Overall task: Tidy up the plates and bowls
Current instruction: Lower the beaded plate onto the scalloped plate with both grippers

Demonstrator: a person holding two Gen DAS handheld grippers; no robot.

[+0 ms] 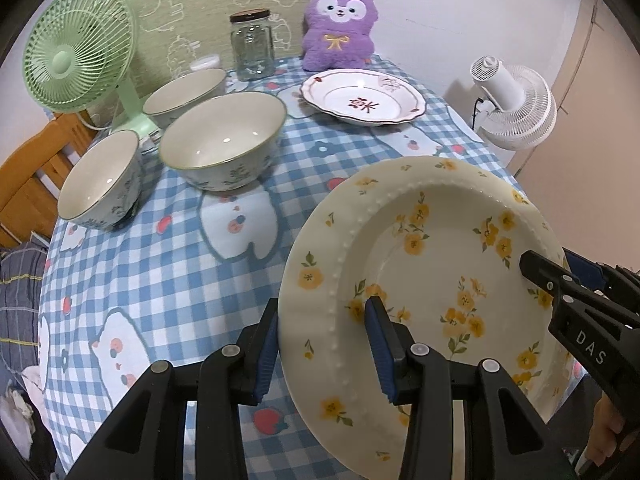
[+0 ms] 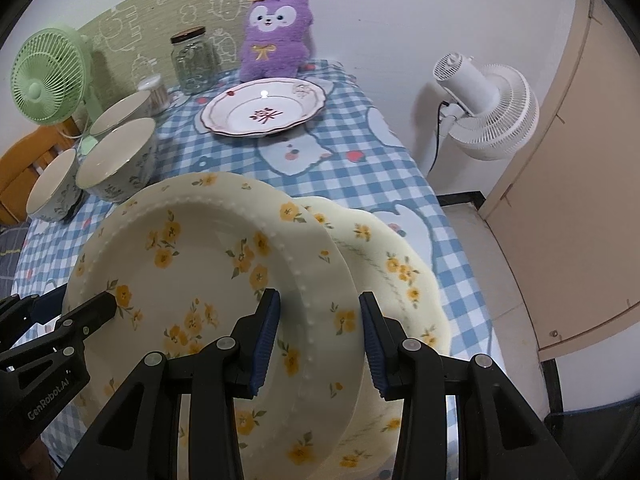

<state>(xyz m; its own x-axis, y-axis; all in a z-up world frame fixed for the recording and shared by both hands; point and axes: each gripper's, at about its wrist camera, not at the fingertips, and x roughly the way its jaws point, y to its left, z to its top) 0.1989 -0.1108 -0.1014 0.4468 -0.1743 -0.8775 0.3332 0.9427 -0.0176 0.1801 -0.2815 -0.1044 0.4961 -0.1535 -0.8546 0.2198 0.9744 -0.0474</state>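
A cream plate with yellow flowers (image 1: 424, 264) (image 2: 200, 264) hangs tilted above the table, gripped at opposite rims. My left gripper (image 1: 324, 348) is shut on its near-left rim, one pad inside the dish and one under the edge. My right gripper (image 2: 320, 336) is shut on the opposite rim; its fingertip (image 1: 536, 272) shows at the right in the left wrist view. A second, scalloped yellow-flowered plate (image 2: 400, 272) lies partly hidden below the held one. Three floral bowls (image 1: 224, 140) (image 1: 104, 180) (image 1: 186, 92) stand at the left. A white plate with a red pattern (image 1: 362, 98) sits at the back.
The checked blue tablecloth (image 1: 160, 280) covers the table. A glass jar (image 1: 252, 46), a purple plush toy (image 1: 340, 32) and a green fan (image 1: 78, 48) line the back. A white fan (image 1: 516, 108) stands off the table's right edge, beside a beige door (image 2: 560, 200).
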